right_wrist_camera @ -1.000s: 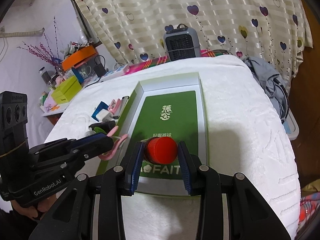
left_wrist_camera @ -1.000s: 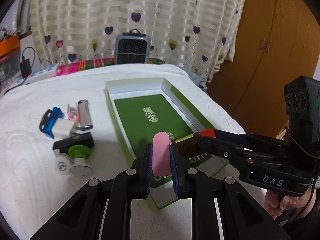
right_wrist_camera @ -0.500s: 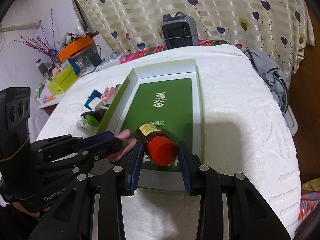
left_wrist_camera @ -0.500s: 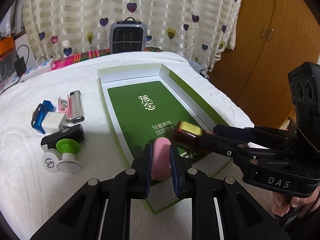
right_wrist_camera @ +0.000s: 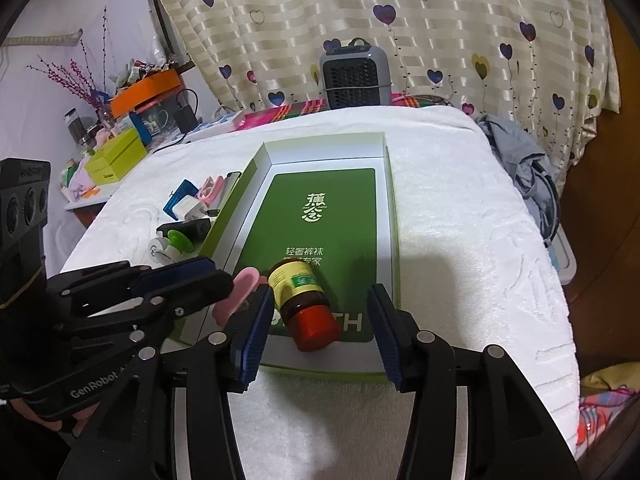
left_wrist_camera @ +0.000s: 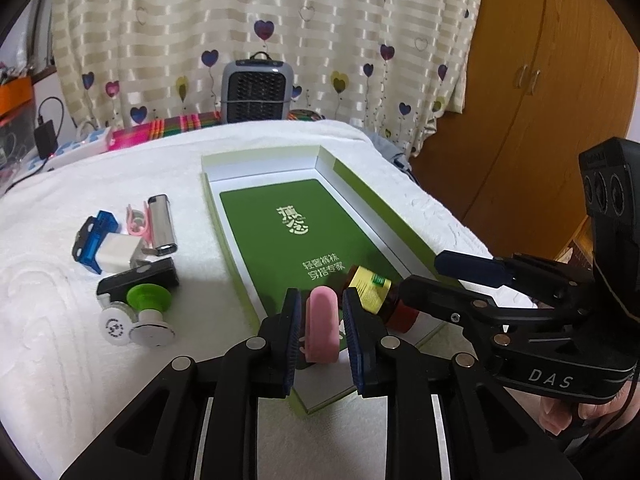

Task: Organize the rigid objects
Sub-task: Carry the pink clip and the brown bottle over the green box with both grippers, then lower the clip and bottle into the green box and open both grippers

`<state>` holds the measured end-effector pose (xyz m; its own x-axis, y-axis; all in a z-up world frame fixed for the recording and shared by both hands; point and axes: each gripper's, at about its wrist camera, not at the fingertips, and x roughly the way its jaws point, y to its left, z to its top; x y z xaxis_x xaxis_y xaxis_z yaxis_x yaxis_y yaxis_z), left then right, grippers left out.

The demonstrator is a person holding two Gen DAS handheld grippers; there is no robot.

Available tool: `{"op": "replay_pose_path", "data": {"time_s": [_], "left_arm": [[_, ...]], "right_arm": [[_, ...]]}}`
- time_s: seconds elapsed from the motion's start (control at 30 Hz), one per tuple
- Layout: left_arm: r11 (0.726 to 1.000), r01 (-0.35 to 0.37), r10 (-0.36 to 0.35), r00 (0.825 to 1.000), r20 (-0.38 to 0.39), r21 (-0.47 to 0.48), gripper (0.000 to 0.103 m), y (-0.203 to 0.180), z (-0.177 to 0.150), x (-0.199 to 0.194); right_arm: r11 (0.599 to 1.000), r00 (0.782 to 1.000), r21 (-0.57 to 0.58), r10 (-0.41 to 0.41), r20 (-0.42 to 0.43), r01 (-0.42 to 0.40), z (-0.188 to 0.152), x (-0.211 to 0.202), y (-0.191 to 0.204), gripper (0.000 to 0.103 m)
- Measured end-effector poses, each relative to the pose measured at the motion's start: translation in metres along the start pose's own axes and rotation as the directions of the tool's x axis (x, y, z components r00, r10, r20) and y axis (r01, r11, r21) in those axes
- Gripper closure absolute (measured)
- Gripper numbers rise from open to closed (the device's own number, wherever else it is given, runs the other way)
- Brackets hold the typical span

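the left gripper [left_wrist_camera: 321,330] stands over the near end of the green box [left_wrist_camera: 362,184], and its jaws have just been opening: they are now parted a little, with the pink clip [left_wrist_camera: 321,330] upright between them and a sliver of gap showing on each side, so the pads do not press on it. whether the clip's lower end rests on the box floor is hidden by the fingers. the right gripper [right_wrist_camera: 318,322] reaches in from the other side, and its jaws too have just been opening; they stand wide, well clear of the small bottle [right_wrist_camera: 302,300], which lies on its side on the green floor of the box at its near end, red cap toward the camera and yellow label away from it. in the left wrist view the bottle [left_wrist_camera: 372,290] lies just right of the clip, close to the left gripper's right finger. outside the box, on the white towel [left_wrist_camera: 60,360] to its left, sits a loose cluster: a blue clip [left_wrist_camera: 94,240], a white charger [left_wrist_camera: 118,254], a silver lighter [left_wrist_camera: 162,224], a pink ring-shaped clip [left_wrist_camera: 138,220], a black block [left_wrist_camera: 138,280], and a green-topped suction piece [left_wrist_camera: 148,304] beside a white round piece [left_wrist_camera: 115,326]. a grey heater [left_wrist_camera: 257,90] stands at the far edge before the heart-patterned curtain [left_wrist_camera: 320,20]. part of a person's hand [left_wrist_camera: 560,414] shows under the right gripper's handle.
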<state>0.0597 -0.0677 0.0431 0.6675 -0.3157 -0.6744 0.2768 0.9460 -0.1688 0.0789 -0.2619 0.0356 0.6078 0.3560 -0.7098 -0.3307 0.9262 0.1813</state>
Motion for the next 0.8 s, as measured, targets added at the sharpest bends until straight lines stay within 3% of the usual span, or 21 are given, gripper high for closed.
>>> {"op": "replay_pose_path", "data": {"time_s": [0.27,0.8], "left_arm": [[1.0,0.0,0.001,0.999,0.033,-0.016,0.082,0.006,-0.002,-0.016],[0.996,-0.049,0.053,0.997,0.05,-0.076,0.082,0.04,-0.018,-0.035]], "right_arm": [[0.999,0.999,-0.032,-0.022,0.026,0.023,0.001,-0.011,0.013,0.053],[0.997,0.999,-0.075,0.011,0.038,-0.008,-0.001,-0.015,0.045,0.053]]}}
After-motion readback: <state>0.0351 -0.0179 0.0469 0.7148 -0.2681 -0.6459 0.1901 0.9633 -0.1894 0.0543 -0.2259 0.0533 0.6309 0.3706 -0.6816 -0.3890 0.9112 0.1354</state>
